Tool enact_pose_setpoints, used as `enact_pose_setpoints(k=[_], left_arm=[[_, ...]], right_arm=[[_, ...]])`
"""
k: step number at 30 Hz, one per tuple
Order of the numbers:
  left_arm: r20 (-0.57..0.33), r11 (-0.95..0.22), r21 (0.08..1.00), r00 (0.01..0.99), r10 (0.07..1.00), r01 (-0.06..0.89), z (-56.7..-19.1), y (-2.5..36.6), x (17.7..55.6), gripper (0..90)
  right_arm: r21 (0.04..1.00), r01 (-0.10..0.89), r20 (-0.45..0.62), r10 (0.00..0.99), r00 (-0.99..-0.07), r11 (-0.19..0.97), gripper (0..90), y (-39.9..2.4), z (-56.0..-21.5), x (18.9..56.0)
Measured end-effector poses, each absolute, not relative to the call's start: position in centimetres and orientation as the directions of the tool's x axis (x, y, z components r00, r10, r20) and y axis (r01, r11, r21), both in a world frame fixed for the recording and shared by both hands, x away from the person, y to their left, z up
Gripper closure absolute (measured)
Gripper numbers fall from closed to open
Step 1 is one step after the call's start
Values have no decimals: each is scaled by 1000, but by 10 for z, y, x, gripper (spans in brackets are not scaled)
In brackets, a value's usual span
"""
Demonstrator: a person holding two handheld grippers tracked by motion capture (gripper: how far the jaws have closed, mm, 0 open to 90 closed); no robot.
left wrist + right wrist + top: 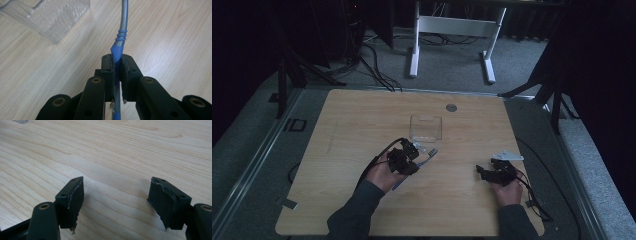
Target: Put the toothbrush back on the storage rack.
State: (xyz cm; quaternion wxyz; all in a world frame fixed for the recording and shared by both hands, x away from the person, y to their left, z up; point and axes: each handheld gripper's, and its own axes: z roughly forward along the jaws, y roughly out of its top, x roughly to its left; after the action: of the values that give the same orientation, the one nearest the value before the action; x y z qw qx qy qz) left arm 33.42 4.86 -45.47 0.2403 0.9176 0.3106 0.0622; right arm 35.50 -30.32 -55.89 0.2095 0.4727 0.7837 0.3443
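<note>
The toothbrush (119, 45), blue and grey with a ribbed collar on a curved neck, lies near the middle of the desk (362, 115), well clear of every edge. The left gripper (404, 159) has its jaws clamped tight on the blue handle. Just beyond, toward the far edge, stands a clear plastic box (426, 127); its contents cannot be made out. The right gripper (492, 172) sits near the right edge, jaws wide, nothing between them, bare wood all round.

The high view looks forward and down over the whole wooden table (362, 210), while both gripper views sit close above its grain, the left one sharing the clear container (50, 17).
</note>
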Motion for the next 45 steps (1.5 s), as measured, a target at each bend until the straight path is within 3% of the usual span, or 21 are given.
enact_pose_setpoints(k=[45], left_arm=[[-44,-539,675,756,653,504,-427,62,335,818]], right_arm=[[737,597,-3,885,-466,317,282,-303,-559,355]])
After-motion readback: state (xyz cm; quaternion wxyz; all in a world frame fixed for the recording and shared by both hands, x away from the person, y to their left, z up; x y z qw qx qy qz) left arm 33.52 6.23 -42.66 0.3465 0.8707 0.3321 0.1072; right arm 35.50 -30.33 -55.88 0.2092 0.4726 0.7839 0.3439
